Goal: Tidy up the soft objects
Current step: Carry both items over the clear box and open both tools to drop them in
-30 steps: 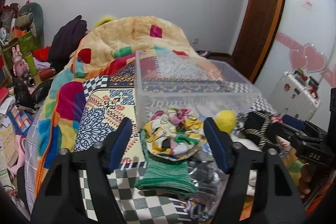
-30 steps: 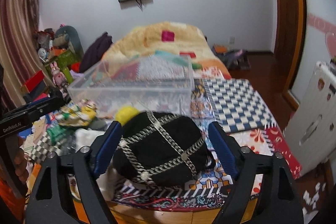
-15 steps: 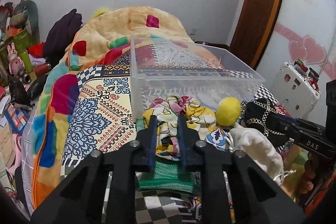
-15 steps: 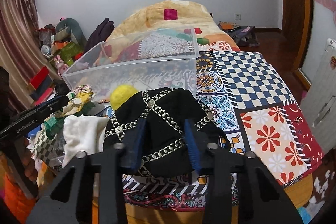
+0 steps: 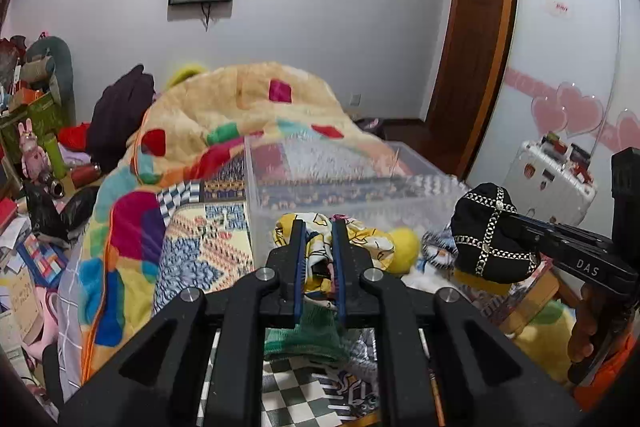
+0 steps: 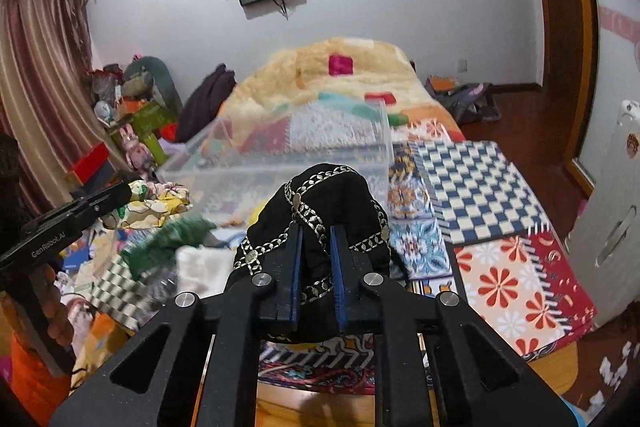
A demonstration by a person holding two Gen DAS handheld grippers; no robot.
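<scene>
My left gripper [image 5: 317, 227] is shut on a yellow floral cloth [image 5: 368, 241] and holds it up in front of the clear plastic bin [image 5: 360, 195]. The cloth [image 6: 160, 203] also shows in the right wrist view. My right gripper [image 6: 316, 233] is shut on a black cap with gold chain trim [image 6: 332, 195], lifted above the bed near the bin's front wall [image 6: 240, 179]. The cap [image 5: 490, 235] shows at the right in the left wrist view. A green towel [image 5: 308, 335], a yellow ball [image 5: 404, 247] and white cloth [image 6: 200, 267] lie below.
The bin stands on a patchwork bedspread [image 6: 500, 255] with a heaped yellow blanket [image 5: 248, 103] behind it. Cluttered shelves and toys [image 5: 36, 147] stand at the left. A white suitcase [image 5: 552, 179] and a wooden door [image 5: 472, 59] are at the right.
Both grippers went from open to shut, the left on the floral cloth and the right on the black cap. Both objects have since been lifted off the pile toward the bin.
</scene>
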